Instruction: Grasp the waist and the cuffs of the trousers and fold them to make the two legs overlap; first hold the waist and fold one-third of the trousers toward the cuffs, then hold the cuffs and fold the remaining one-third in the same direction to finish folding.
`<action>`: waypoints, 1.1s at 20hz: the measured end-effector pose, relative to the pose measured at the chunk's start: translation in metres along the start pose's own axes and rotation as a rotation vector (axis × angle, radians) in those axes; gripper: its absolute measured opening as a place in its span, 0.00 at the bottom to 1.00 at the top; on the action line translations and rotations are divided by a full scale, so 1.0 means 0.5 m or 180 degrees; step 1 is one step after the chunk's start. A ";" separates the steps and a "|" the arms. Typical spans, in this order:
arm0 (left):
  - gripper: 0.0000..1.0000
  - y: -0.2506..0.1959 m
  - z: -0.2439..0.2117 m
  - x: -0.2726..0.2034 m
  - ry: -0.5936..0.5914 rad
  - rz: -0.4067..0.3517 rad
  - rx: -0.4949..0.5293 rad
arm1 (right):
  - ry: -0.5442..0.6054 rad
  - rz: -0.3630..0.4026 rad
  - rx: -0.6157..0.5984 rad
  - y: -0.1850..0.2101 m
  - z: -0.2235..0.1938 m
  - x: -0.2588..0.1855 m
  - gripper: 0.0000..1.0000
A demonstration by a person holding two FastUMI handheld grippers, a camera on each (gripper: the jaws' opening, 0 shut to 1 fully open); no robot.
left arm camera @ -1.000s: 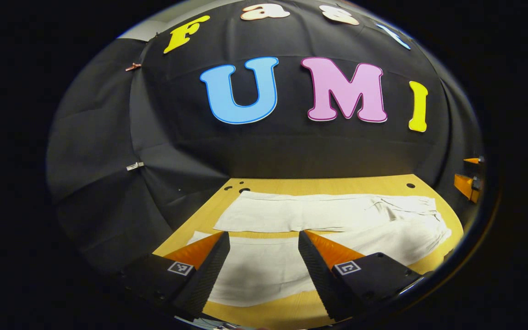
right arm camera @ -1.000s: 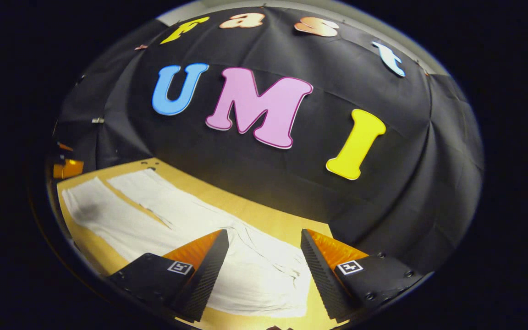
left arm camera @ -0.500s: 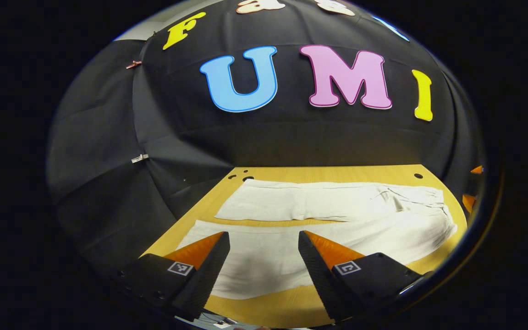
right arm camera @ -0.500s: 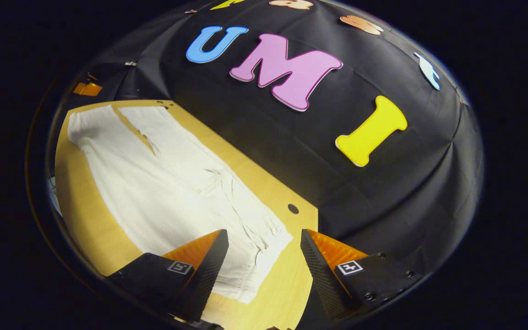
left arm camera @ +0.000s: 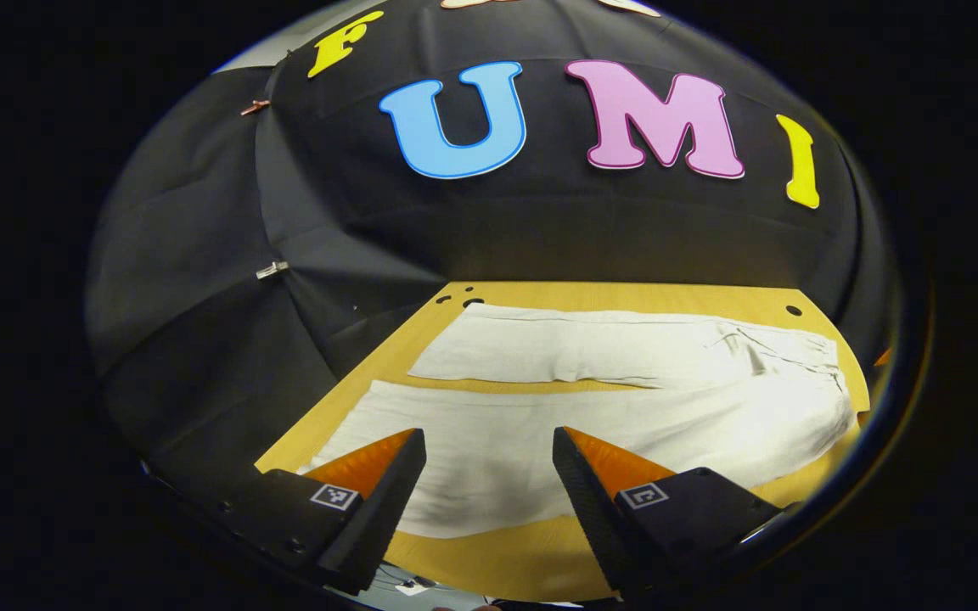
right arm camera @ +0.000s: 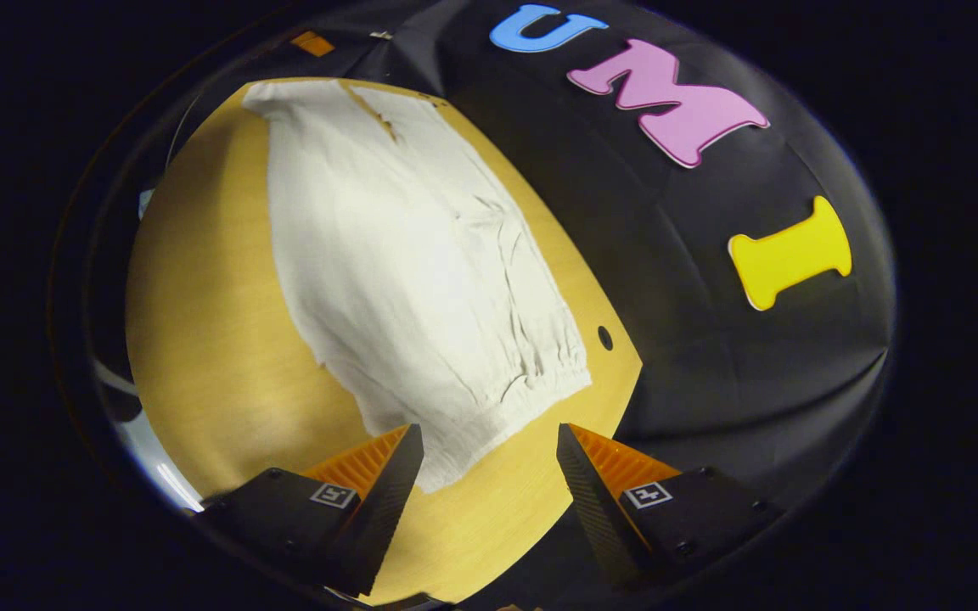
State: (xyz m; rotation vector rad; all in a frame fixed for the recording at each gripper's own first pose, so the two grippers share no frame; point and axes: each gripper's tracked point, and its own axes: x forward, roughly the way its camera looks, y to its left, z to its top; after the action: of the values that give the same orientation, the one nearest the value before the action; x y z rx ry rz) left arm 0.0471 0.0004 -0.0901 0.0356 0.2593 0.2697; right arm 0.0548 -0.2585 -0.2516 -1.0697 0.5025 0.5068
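You are at the very first step: the trousers [left arm camera: 608, 407] lie spread flat on the desk [left arm camera: 497, 564], both legs apart with a strip of bare wood between them, so the lengthwise fold that lays one leg over the other is not yet begun.

In the left gripper view your left gripper [left arm camera: 489, 475] sits at the bottom centre of the frame, its fingers wide apart and holding nothing, above the near leg toward its cuff end; the waist [left arm camera: 829, 373] is off at the right edge of the frame.

In the right gripper view your right gripper [right arm camera: 489, 475] is at the bottom centre too, fingers spread wide and empty, with the near corner of the waistband [right arm camera: 455, 450] just between and ahead of the fingertips. The legs run away toward the upper left of that frame.

My reading is that both grippers are lining up for the first grasps. Next you need to bring the left down onto the edge of the near cuff and the right onto the near waist corner, catch only that leg's layers, close firmly, then lift both together and carry the near leg over onto the far one, keeping the cloth taut so the edges meet.
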 end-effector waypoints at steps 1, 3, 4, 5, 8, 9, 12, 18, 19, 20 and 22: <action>0.96 0.001 -0.006 -0.002 0.0024 0.0020 0.0007 | 0.0046 0.0075 -0.0085 0.010 -0.014 0.011 0.98; 0.96 0.004 -0.018 -0.005 0.0073 0.0069 0.0037 | 0.0119 0.0175 -0.0179 0.025 -0.038 0.027 0.98; 0.96 0.006 -0.020 -0.007 0.0083 0.0085 0.0050 | 0.0149 0.0211 -0.0231 0.031 -0.047 0.035 0.98; 0.96 0.006 -0.023 -0.007 0.0095 0.0096 0.0058 | 0.0172 0.0255 -0.0287 0.038 -0.052 0.042 0.98; 0.96 0.010 -0.025 -0.008 0.0097 0.0124 0.0087 | 0.0116 0.0276 -0.0413 0.041 -0.046 0.051 0.95; 0.96 0.013 -0.028 -0.010 0.0101 0.0137 0.0103 | 0.0120 0.0264 -0.0421 0.041 -0.047 0.057 0.95; 0.98 0.026 -0.057 -0.015 0.0187 0.0149 0.0236 | 0.0163 0.0220 -0.0469 0.037 -0.041 0.079 0.94; 0.96 0.086 -0.134 -0.014 0.0403 0.0196 0.0505 | 0.0280 0.0381 -0.0444 0.037 -0.041 0.115 0.70; 0.97 0.098 -0.139 -0.011 0.0383 0.0217 0.0596 | 0.0312 0.0439 -0.0438 0.044 -0.043 0.120 0.59; 0.97 0.109 -0.144 -0.006 0.0380 0.0220 0.0709 | 0.0327 0.0469 -0.0451 0.043 -0.042 0.120 0.47; 0.98 0.129 -0.158 0.002 0.0387 0.0200 0.0942 | 0.0360 0.0510 -0.0513 0.045 -0.045 0.122 0.39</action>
State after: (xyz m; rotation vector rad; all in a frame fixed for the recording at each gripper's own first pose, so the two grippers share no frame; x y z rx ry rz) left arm 0.0108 0.0629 -0.1622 0.3210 0.4179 0.2947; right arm 0.0853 -0.2613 -0.3133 -1.2231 0.6592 0.6383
